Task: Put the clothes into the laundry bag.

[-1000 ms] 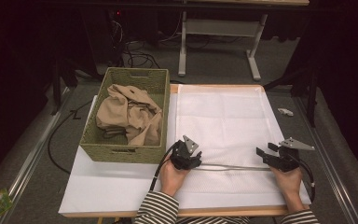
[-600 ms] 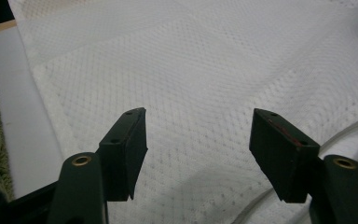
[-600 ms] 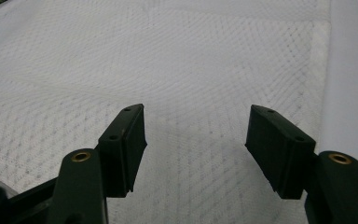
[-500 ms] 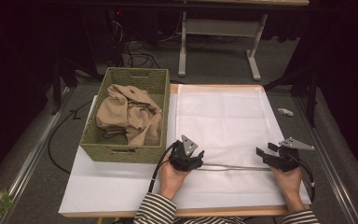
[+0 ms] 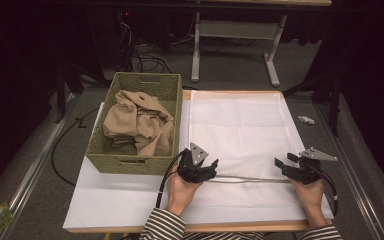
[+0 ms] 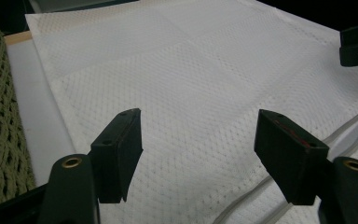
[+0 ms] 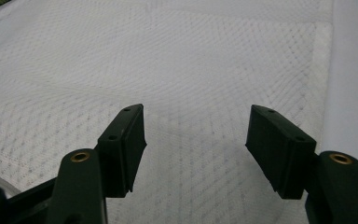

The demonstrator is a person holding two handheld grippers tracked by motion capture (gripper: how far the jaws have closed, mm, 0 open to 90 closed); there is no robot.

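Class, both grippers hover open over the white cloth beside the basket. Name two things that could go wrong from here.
1. Both the left gripper and right gripper are open above the cloth; it lies flat, so the jaws may slide over it without catching an edge.
2. The basket stands close beside the left gripper, which may bump it.

Your left tool (image 5: 207, 167) has lifted a little off the white textured cloth (image 5: 240, 125) and tipped its nose up, and its jaws have just been opening wider, with nothing between them. The grey-edged near hem (image 5: 250, 180) it was on now lies free.
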